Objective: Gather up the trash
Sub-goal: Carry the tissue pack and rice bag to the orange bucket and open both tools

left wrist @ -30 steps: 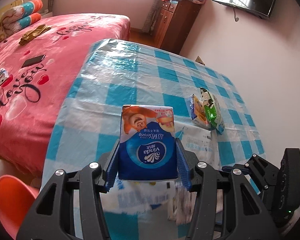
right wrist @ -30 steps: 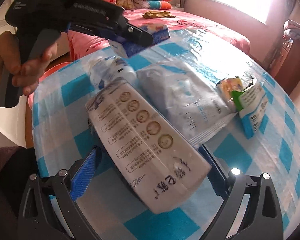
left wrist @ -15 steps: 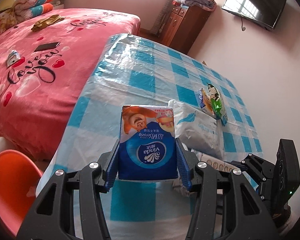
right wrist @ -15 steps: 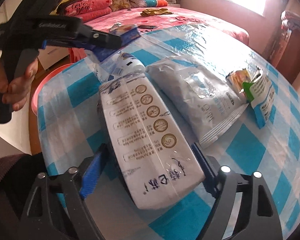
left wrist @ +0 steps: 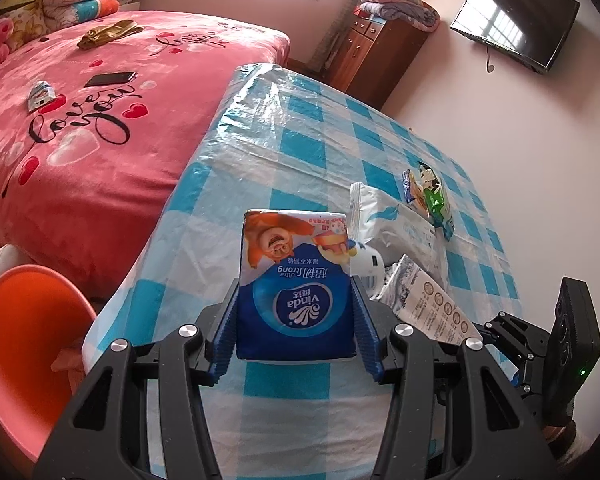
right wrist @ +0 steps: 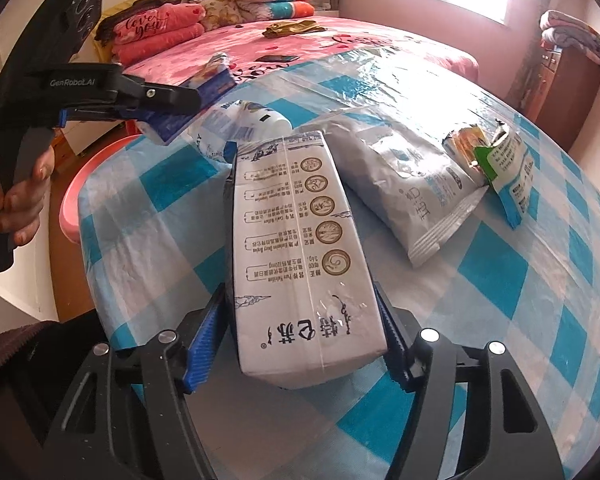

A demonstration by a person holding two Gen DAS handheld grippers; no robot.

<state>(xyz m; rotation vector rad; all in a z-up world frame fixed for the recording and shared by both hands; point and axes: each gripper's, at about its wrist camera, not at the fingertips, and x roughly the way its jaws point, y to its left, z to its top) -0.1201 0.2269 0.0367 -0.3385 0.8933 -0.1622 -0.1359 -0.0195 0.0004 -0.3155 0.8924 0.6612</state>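
Right gripper (right wrist: 296,344): jaws closing around the near end of the milk carton (right wrist: 300,248), which lies flat on the counter (right wrist: 500,280); pads look at or near its sides, firm contact unclear. Left gripper (left wrist: 296,320): jaws clamped on the tissue pack (left wrist: 296,276), held clear of the counter near its left edge, with the orange basin (left wrist: 24,344) on the floor to the left. Just beyond the carton: small white bottle (right wrist: 248,124), touching or nearly so. Right of it, the silver pouch (right wrist: 404,176), then the torn snack wrapper (right wrist: 496,160) at the far right. Risks: carton walls are soft, so a squeeze at one end may buckle them and let it slip or droop on lifting; dragging it could knock the bottle rolling off the edge.
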